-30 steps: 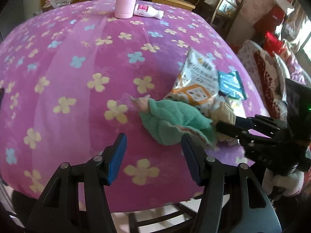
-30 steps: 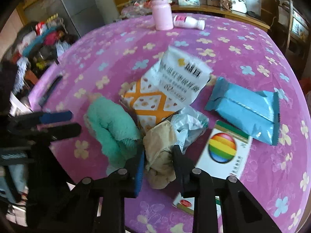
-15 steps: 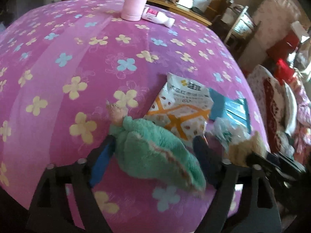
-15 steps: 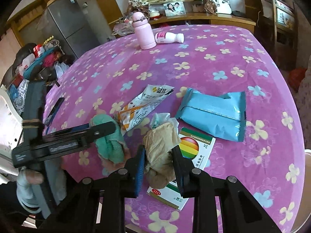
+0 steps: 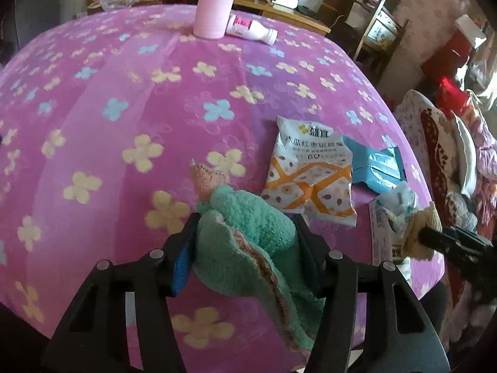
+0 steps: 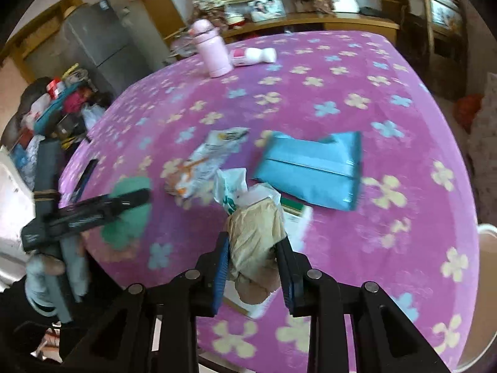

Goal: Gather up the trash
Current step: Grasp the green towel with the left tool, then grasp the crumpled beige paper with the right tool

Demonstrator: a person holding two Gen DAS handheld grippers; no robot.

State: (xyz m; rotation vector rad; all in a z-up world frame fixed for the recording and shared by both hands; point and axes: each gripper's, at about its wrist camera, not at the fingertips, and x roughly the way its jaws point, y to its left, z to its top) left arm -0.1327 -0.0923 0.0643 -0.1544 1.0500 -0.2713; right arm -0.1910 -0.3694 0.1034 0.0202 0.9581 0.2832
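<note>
Cloth (image 5: 245, 242) hides left tongs' (image 5: 245, 248) inner pads.

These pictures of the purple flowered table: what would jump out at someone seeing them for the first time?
First the purple tablecloth with its pale flowers, filling both views. Then the fluffy green cloth clamped in the left hand-held gripper at the table's near edge, and the crumpled brown paper wad between the fingers of the right hand-held gripper. Behind them lie a white-and-orange snack bag and a blue packet; a pink bottle stands at the far side.
</note>
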